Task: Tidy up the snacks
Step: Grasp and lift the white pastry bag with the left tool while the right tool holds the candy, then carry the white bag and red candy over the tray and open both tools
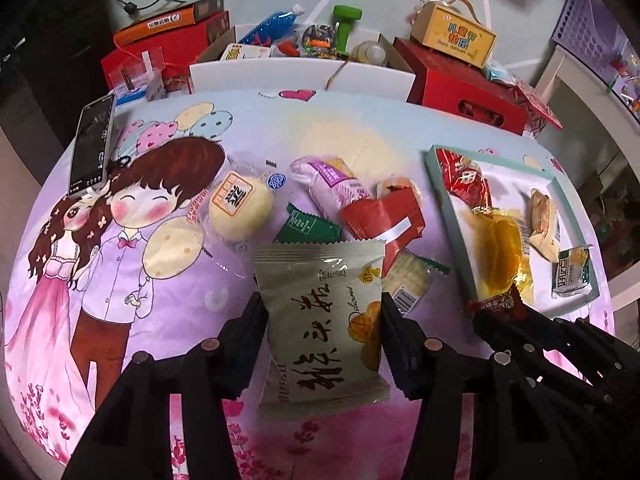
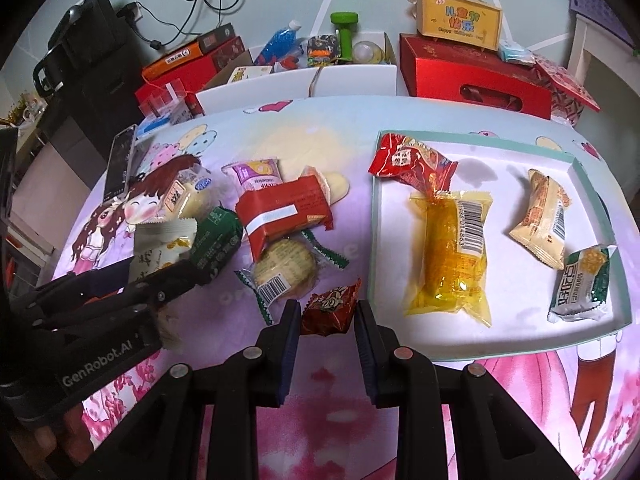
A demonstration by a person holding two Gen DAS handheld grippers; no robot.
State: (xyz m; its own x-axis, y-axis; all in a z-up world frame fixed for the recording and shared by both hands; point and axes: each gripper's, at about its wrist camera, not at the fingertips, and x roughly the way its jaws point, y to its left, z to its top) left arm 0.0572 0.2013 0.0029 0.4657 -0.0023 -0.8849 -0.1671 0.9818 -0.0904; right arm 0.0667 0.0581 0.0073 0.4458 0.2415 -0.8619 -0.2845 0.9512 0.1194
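1. Nearest us, our left gripper (image 1: 322,320) has its fingers pressed against both side edges of a pale grey-green foil snack packet with black brush lettering (image 1: 320,320). We judge it is pinched by its sides so that it hangs flat and clear of the pile.
2. Our right gripper (image 2: 326,312) pinches a small dark red crinkled snack wrapper (image 2: 330,306) between its fingers, just left of the tray's near corner; we read this as the short carry across the rim.
3. Just beyond, the loose heap lies on the cartoon-printed pink tablecloth (image 2: 320,408): a round pale biscuit in clear wrap with green zigzag ends (image 2: 280,270), a dark green foil packet (image 2: 216,240), a red folded paper-look packet with a white stripe (image 2: 284,212), a purple-and-white packet (image 2: 256,172) and a round cream bun in clear wrap (image 1: 240,210). These are unsorted.
4. To the right, the shallow white tray with a pale teal rim (image 2: 500,340) holds four snacks laid apart: a long yellow transparent-wrapped roll (image 2: 452,256), a red foil packet (image 2: 412,160) at the far left corner, overhanging the rim, a cream barcode packet (image 2: 540,216) and a white-and-green packet (image 2: 580,284).
5. Farther left, a black smartphone (image 1: 92,144) stands propped up.
6. Farthest, red cardboard gift boxes (image 2: 476,76) and an open white box of oddments (image 2: 320,56) stand against the wall.
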